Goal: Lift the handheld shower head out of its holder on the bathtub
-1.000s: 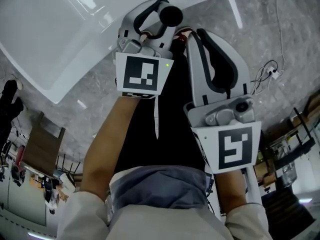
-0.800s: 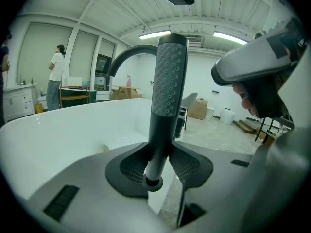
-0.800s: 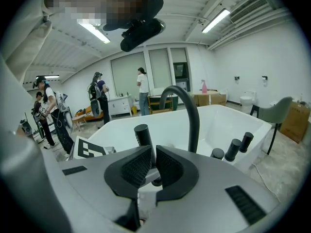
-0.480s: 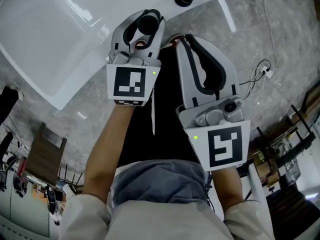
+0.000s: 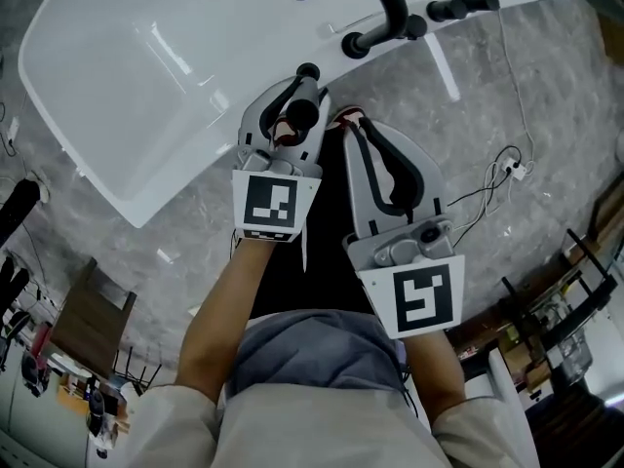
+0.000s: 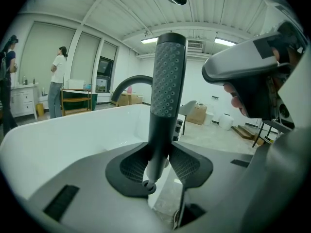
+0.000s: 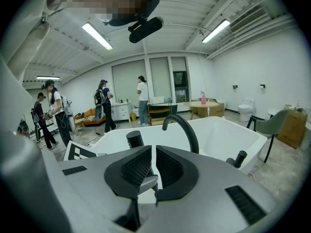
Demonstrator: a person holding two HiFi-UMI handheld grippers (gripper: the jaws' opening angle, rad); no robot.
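Note:
The handheld shower head (image 6: 166, 91) is a black wand with a dotted face. It stands upright between the pads of my left gripper (image 6: 160, 165), which is shut on its lower stem. In the head view, the shower head (image 5: 298, 115) and left gripper (image 5: 300, 94) hang just in front of the white bathtub's rim (image 5: 244, 135), close to a small black fitting (image 5: 308, 69) on that rim. My right gripper (image 5: 353, 123) sits beside them to the right. Its jaws (image 7: 153, 166) are shut with only a slit between the pads and nothing in them.
A curved black faucet (image 7: 183, 125) and black knobs (image 5: 458, 8) stand on the tub's far rim. White cables (image 5: 502, 169) lie on the grey stone floor at right. Chairs and shelves (image 5: 93, 310) stand at the lower left. Several people (image 7: 48, 110) stand beyond the tub.
Both grippers have risen, the left one carrying the shower head up with it. The tub rim, faucet and knobs have come fully into the head view.

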